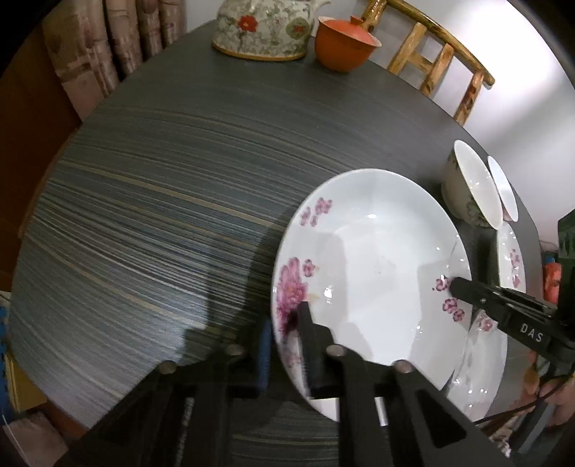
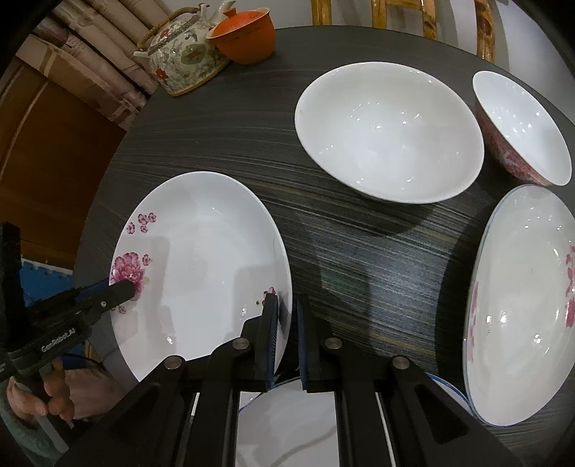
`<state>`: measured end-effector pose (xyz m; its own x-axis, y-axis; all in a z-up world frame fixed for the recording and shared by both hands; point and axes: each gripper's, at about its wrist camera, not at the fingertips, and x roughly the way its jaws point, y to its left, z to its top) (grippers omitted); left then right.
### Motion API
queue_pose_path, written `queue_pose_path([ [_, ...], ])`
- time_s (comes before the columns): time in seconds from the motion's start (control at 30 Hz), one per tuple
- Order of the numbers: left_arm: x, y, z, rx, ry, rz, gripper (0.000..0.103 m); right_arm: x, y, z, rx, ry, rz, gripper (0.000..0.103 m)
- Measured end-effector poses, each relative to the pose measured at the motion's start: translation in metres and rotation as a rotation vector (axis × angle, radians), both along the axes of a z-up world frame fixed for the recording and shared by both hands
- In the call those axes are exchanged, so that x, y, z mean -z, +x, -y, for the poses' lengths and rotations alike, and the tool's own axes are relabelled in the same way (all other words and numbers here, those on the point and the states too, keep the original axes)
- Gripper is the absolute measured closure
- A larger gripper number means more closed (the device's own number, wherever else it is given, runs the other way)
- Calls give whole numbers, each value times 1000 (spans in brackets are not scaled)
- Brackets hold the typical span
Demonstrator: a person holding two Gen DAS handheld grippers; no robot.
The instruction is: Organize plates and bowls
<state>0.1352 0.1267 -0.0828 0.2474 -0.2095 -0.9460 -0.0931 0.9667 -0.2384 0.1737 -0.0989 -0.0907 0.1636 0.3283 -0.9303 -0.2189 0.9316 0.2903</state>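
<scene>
A white plate with pink flowers [image 1: 373, 266] [image 2: 208, 266] is held up off the dark table by both grippers. My left gripper [image 1: 287, 323] is shut on its left rim by the big flower. My right gripper [image 2: 287, 309] is shut on its right rim. Each gripper shows in the other's view: the right one [image 1: 456, 285], the left one [image 2: 125, 289]. A second flowered plate [image 1: 481, 363] [image 2: 287, 420] lies under it. A third flowered plate [image 2: 521, 305] lies to the right. A large white bowl [image 2: 388, 129] and a pink-sided bowl [image 2: 521, 125] stand behind.
A flowered teapot [image 1: 262, 28] [image 2: 183, 54] and an orange lidded cup [image 1: 345, 43] [image 2: 244, 36] stand at the table's far edge [image 1: 179, 39]. A wooden chair [image 1: 438, 57] stands behind the table. Curtains [image 1: 107, 46] hang at the far left.
</scene>
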Motion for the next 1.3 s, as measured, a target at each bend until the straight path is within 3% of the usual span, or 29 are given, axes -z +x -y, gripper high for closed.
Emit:
queue_pose_path([
  [0.4, -6, 4, 3, 35, 46, 27, 91, -3, -11, -10, -5, -37, 34, 94],
  [0.77, -27, 14, -19, 42, 87, 65, 89, -28, -22, -33, 3, -10, 74, 94],
  [1.3, -19, 18, -40, 38, 132, 69, 89, -17, -24, -64, 49, 0, 62, 94],
])
